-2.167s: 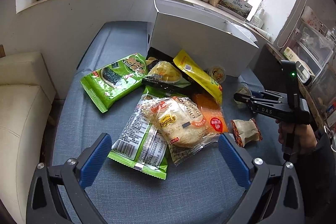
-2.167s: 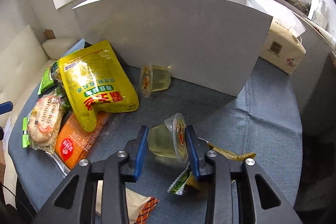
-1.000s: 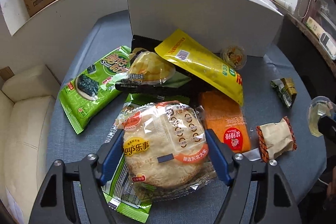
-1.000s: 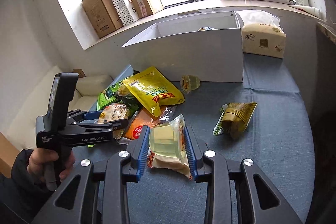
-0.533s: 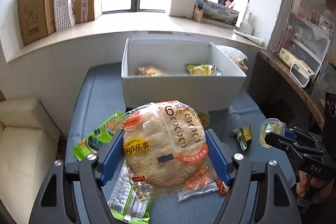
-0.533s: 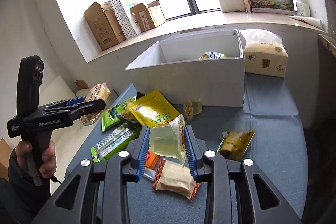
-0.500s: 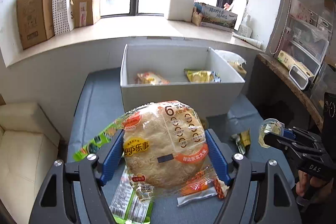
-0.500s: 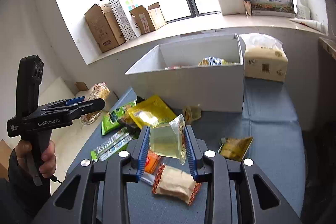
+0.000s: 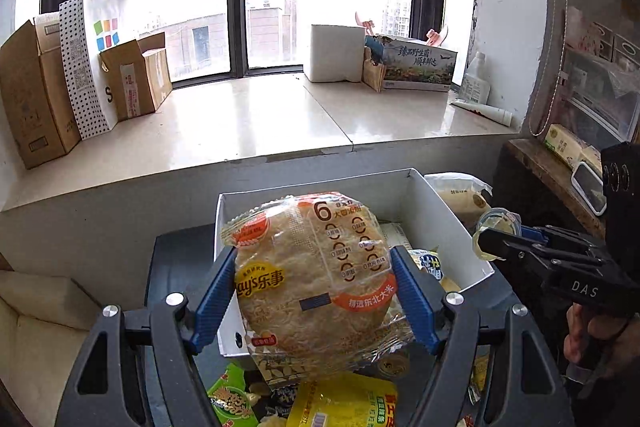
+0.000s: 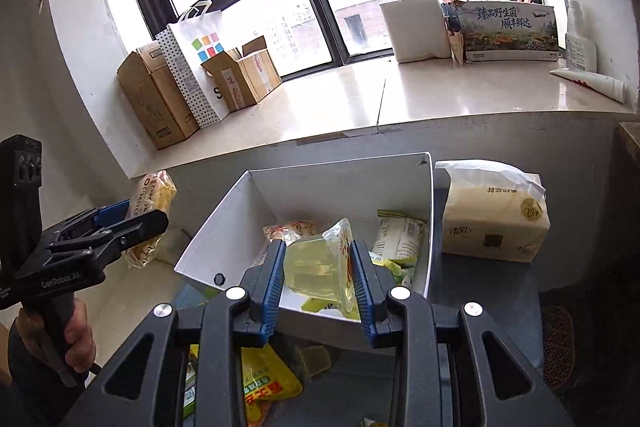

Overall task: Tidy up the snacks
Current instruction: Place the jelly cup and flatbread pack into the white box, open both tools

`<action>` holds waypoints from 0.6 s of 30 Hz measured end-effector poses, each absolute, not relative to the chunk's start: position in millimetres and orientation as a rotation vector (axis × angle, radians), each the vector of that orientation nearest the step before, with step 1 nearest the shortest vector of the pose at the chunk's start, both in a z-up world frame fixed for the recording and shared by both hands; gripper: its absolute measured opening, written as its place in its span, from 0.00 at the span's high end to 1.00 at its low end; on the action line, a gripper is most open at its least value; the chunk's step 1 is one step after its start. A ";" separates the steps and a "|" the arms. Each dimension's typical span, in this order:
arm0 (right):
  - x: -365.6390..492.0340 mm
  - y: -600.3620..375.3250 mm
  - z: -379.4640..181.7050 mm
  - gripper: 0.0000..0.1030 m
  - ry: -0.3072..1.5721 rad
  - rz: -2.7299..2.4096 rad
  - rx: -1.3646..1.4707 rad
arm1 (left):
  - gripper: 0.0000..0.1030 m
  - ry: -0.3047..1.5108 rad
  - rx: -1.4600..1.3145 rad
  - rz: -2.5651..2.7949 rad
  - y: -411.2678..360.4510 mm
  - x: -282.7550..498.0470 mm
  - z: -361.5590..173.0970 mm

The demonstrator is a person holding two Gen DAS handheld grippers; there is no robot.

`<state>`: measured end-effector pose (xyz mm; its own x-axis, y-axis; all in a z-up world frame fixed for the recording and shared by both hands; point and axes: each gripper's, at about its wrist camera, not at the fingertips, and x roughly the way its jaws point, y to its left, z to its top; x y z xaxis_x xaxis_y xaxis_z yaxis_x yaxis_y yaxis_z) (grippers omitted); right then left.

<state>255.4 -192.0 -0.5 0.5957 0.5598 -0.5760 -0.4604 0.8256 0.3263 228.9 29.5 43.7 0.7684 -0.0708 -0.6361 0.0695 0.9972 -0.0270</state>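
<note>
"Lay's" on rice-cracker pack (image 9: 312,279)

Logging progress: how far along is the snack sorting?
Partly done. A few packets already lie in the white box. In hand: left gripper holds the rice cracker pack, right gripper the jelly cup, both at the box. Left: the yellow pouch and green bag outside the box.

Bg: big dark-framed window (image 9: 240,7) straight ahead of both grippers, overcast daylight, bldgs outside. Pale stone sill (image 9: 260,119) below it. Sill far left: cardboard boxes (image 9: 32,87) + dotted paper bag (image 9: 90,59); far right: white block (image 10: 416,29), printed carton (image 10: 508,33), tube (image 10: 588,81). White wall (image 9: 504,7) on the right, cluttered wooden shelf (image 9: 560,171) beside it. Cream sofa (image 9: 36,323) low left. Tissue pack (image 10: 492,219) ahead-right of the right gripper.
</note>
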 end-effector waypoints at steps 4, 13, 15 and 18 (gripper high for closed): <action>282.5 -183.2 -10.3 0.15 0.778 0.606 0.161 | 0.00 0.752 0.027 -0.026 27.5 259.0 21.1; 274.5 -199.2 -5.5 0.03 0.729 0.549 0.201 | 0.00 0.808 -0.007 -0.020 40.3 257.1 -7.7; 272.1 -203.3 -3.6 0.03 0.724 0.556 0.223 | 0.00 0.802 -0.015 -0.028 41.4 253.1 -5.3; 266.5 -208.2 -0.8 0.03 0.716 0.545 0.233 | 0.00 0.784 -0.011 -0.036 40.1 244.3 3.1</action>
<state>266.5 -208.2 -0.8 0.6237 0.5472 -0.5582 -0.3919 0.8368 0.3824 244.3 40.1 3.1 0.7072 -0.0364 -0.7061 0.0280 0.9993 -0.0235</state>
